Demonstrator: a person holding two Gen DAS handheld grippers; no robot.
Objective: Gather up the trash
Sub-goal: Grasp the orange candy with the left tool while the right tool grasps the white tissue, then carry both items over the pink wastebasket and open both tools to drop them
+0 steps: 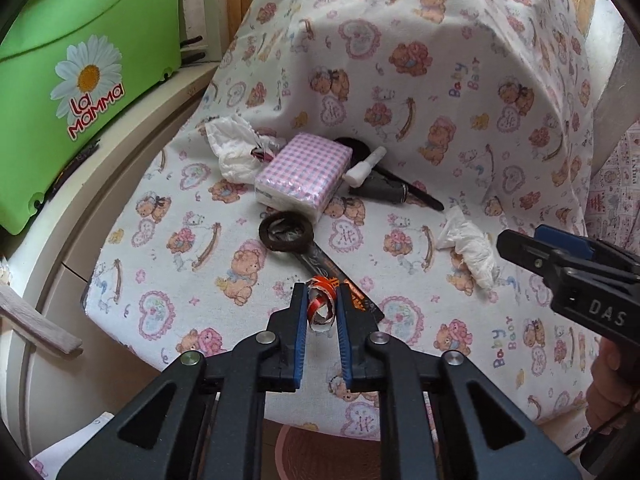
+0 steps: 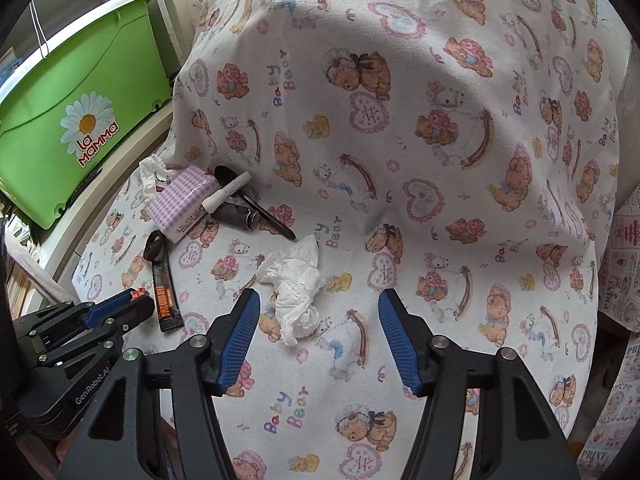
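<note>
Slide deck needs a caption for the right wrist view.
Open right hand-held gripper hovers over crumpled tissue.

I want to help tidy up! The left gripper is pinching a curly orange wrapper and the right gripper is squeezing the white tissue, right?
Not quite. The left gripper is pinching the curly orange wrapper, but the right gripper isn't squeezing anything. The right wrist view shows its fingers spread wide, with the white tissue lying loose on the teddy-bear cloth ahead of them.

Bear-print cloth (image 2: 400, 208), tissues (image 2: 298, 292), napkin pkt (image 1: 304, 174), hair tie (image 1: 286, 234)
</note>
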